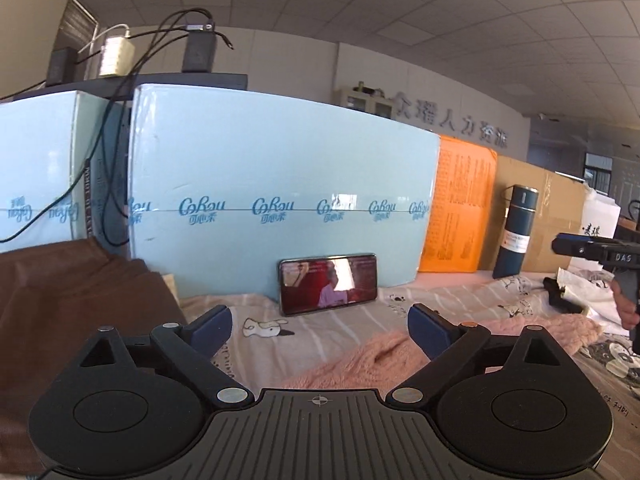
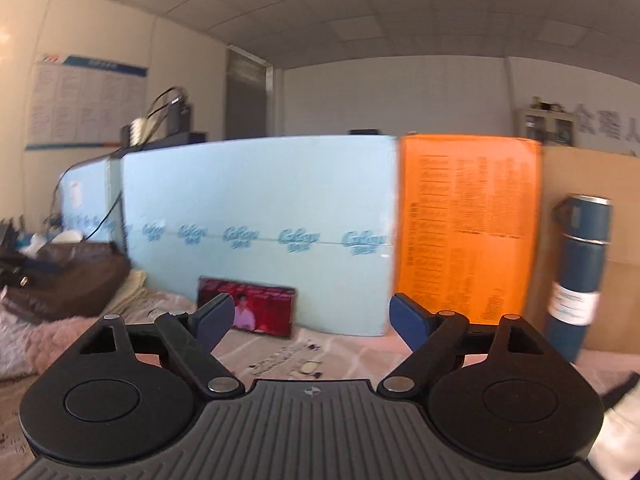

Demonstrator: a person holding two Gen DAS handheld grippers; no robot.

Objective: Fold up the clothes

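A fluffy pink garment [image 1: 384, 356] lies crumpled on the patterned sheet [image 1: 320, 332], just below and ahead of my left gripper [image 1: 320, 330], which is open and holds nothing. A brown garment [image 1: 68, 312] is heaped at the left. In the right wrist view my right gripper [image 2: 312, 320] is open and empty above the sheet [image 2: 280, 356]; the pink garment [image 2: 36, 344] lies far to its left, the brown garment [image 2: 68, 280] behind that. The right gripper [image 1: 592, 250] also shows at the right edge of the left wrist view, held by a hand [image 1: 626, 304].
A phone [image 1: 328, 284] leans against light blue boxes [image 1: 280, 184] at the back. Beside them stand an orange sheet [image 1: 456, 208], a cardboard box [image 1: 552, 216] and a dark blue flask [image 1: 516, 232]. White paper and a black object [image 1: 576, 292] lie at the right.
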